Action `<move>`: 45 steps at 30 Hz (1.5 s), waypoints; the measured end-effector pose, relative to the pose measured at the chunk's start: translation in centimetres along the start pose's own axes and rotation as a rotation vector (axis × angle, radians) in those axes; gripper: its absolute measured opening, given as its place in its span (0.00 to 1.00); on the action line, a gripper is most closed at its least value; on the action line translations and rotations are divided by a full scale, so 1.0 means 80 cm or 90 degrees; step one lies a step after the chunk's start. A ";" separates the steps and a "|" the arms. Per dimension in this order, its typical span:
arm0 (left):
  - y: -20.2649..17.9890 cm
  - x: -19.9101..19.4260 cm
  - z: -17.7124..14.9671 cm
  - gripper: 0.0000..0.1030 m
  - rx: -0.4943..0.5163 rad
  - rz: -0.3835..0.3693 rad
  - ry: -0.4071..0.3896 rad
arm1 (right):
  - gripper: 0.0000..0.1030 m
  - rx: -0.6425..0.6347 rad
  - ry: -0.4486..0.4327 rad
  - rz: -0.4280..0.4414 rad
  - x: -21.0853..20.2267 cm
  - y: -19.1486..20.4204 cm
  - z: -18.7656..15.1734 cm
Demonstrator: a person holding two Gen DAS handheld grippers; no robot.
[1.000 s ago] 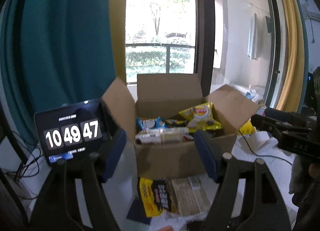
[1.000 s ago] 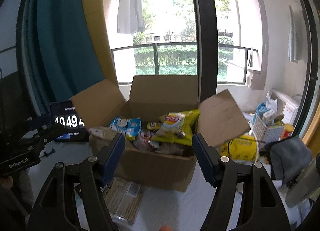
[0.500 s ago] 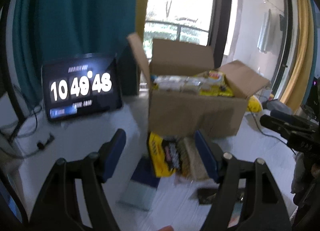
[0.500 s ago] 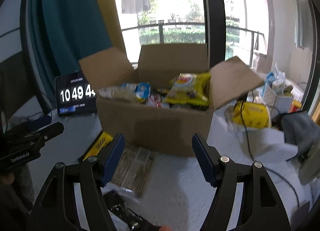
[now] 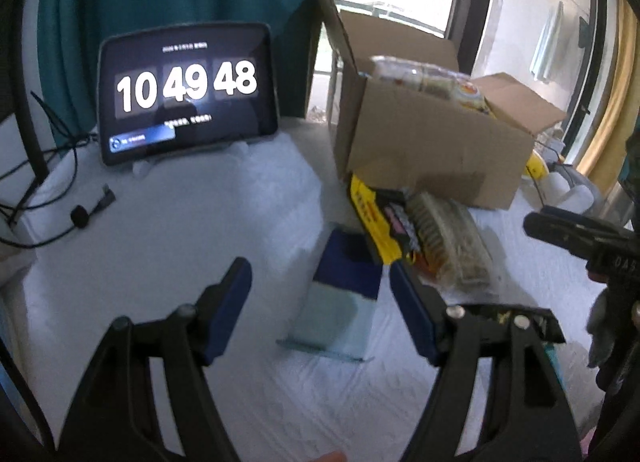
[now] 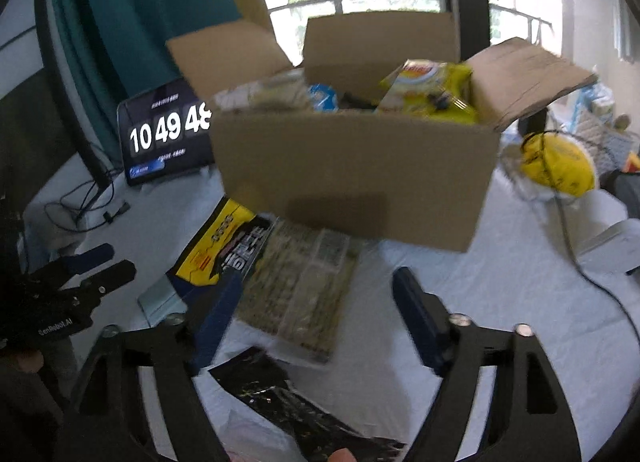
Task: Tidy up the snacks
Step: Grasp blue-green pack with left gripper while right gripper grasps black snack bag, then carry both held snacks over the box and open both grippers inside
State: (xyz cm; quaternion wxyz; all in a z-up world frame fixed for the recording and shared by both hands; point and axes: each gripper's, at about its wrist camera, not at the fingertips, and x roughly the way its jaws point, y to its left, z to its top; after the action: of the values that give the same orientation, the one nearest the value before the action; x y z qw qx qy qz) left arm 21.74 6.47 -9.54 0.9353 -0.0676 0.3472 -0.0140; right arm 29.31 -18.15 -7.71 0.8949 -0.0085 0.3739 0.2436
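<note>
Left wrist view. Left gripper (image 5: 320,290) at the bottom of the frame, blue pads (image 5: 230,302) wide apart, nothing clamped, nothing touched. Between the pads, lying flat on the white cloth (image 5: 160,246), a blue and pale green packet (image 5: 340,302). Just beyond the picture-right pad, a yellow and black snack bag (image 5: 380,222) and a clear pack of tan snacks (image 5: 448,238), overlapping, both tucked against the foot of the cardboard box (image 5: 432,154) at centre right. Box flaps up, wrapped snacks heaped above its rim. Upper left, a tablet (image 5: 188,94) propped upright, showing 10 49 48. Left edge, black cables (image 5: 60,198) trailing over the cloth. Right edge, the right gripper (image 5: 576,234) in dark outline, state unreadable here.

Right wrist view. Right gripper (image 6: 316,298) at the bottom, jaws opening, pads apart, nothing pressed between them. Under the picture-left pad and into the gap, the clear pack of tan snacks (image 6: 308,286); beside it to the left, the yellow and black snack bag (image 6: 224,250). Lower centre, a black foil wrapper (image 6: 280,398). Filling the centre, the cardboard box (image 6: 352,174), a yellow chip bag (image 6: 432,90) and a blue packet sticking up inside. Left of the box, the tablet (image 6: 168,138), partly hidden. Right, a yellow pack (image 6: 560,162) crossed by a black cord. Left edge, the left gripper (image 6: 84,274), blurred.
</note>
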 end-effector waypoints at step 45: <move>-0.023 -0.055 -0.008 0.51 0.056 0.055 0.008 | 0.24 -0.053 0.029 0.076 -0.083 -0.039 -0.070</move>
State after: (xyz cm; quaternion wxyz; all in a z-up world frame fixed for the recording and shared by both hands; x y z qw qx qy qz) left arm 18.05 4.92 -6.90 0.9349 -0.0112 0.3545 0.0109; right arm 22.97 -24.82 -7.81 0.8687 -0.0287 0.3838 0.3117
